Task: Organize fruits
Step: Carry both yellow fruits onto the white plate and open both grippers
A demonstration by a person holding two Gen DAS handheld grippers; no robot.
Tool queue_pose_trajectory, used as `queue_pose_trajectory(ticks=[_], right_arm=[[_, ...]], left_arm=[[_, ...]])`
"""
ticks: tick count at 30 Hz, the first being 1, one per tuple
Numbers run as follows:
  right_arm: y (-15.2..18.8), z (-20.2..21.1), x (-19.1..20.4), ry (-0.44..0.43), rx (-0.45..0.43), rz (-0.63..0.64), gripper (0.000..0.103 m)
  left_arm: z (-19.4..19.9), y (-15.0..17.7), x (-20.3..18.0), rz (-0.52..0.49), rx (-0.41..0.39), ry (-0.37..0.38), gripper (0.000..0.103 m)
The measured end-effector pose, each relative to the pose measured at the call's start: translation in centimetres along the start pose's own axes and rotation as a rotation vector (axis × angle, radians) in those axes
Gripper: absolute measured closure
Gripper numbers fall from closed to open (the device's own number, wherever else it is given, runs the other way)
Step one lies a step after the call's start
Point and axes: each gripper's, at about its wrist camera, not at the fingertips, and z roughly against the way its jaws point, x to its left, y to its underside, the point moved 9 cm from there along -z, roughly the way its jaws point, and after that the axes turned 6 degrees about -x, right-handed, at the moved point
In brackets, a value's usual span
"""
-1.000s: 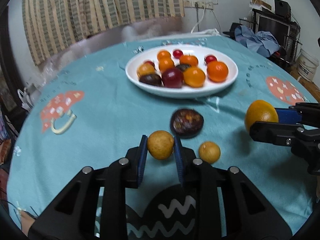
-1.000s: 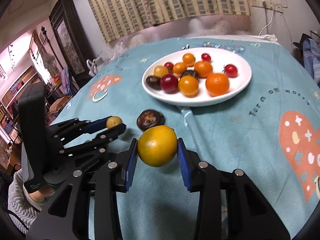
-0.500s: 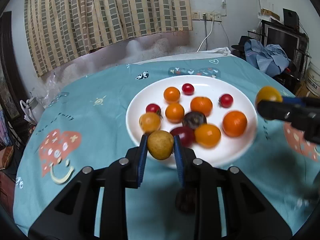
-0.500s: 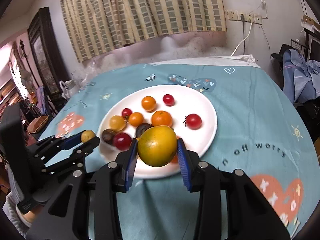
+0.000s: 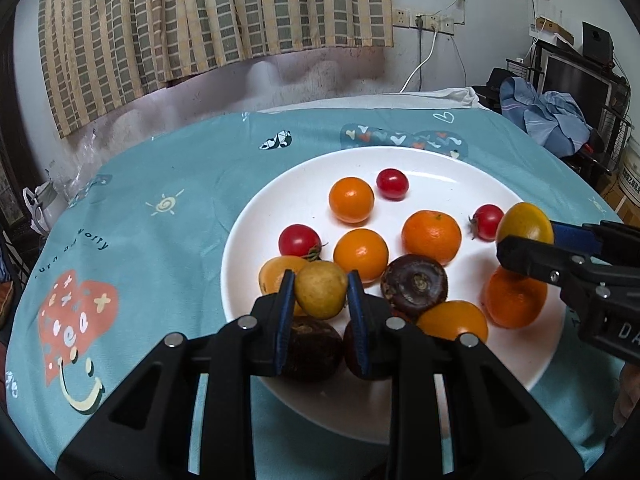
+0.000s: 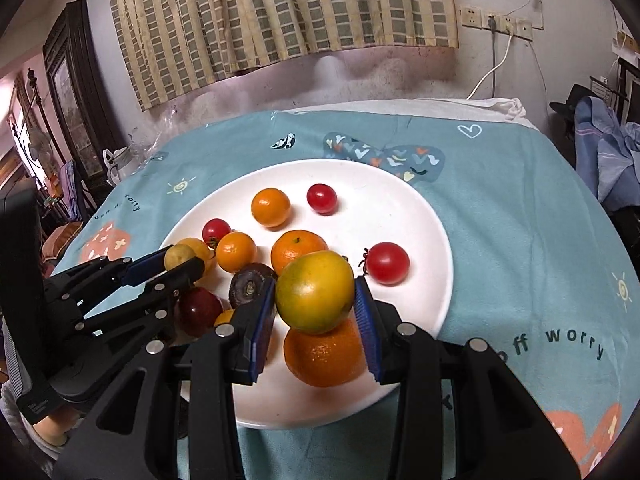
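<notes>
**Both hand-held grippers over plate, each carrying fruit**

Tabletop (image 5: 168, 184): teal printed cloth. White plate (image 5: 256, 216) rests on it, holding oranges, cherry tomatoes and dark purple fruits.

Right hand-held gripper (image 6: 315, 306): blue pads pinching a yellow-green orange (image 6: 314, 291), held above a larger orange (image 6: 324, 354) at the plate's near edge.

Left hand-held gripper (image 5: 321, 300): pads pinching a small yellow fruit (image 5: 320, 294) over the plate's left near side, above a dark purple fruit (image 5: 314, 350), just beside a yellow-orange fruit (image 5: 274, 272).
</notes>
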Motion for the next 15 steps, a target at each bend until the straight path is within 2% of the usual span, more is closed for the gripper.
queue_pose_trajectory(ticks=[3, 6, 7, 15], right_arm=[[0.0, 0.2, 0.0, -0.004, 0.001, 0.002, 0.064], [-0.5, 0.7, 0.2, -0.007, -0.017, 0.003, 0.063], [-0.8, 1.0, 0.2, -0.007, -0.026, 0.005, 0.063], [-3.6, 7.4, 1.3, -0.055, -0.171, -0.026, 0.063]], left_arm=[[0.0, -0.1, -0.1, 0.003, -0.002, 0.001, 0.073], [0.3, -0.3, 0.1, 0.013, -0.013, -0.008, 0.048], [0.5, -0.4, 0.2, 0.012, -0.018, -0.013, 0.045], [4.1, -1.6, 1.6, 0.054, -0.048, -0.026, 0.039]])
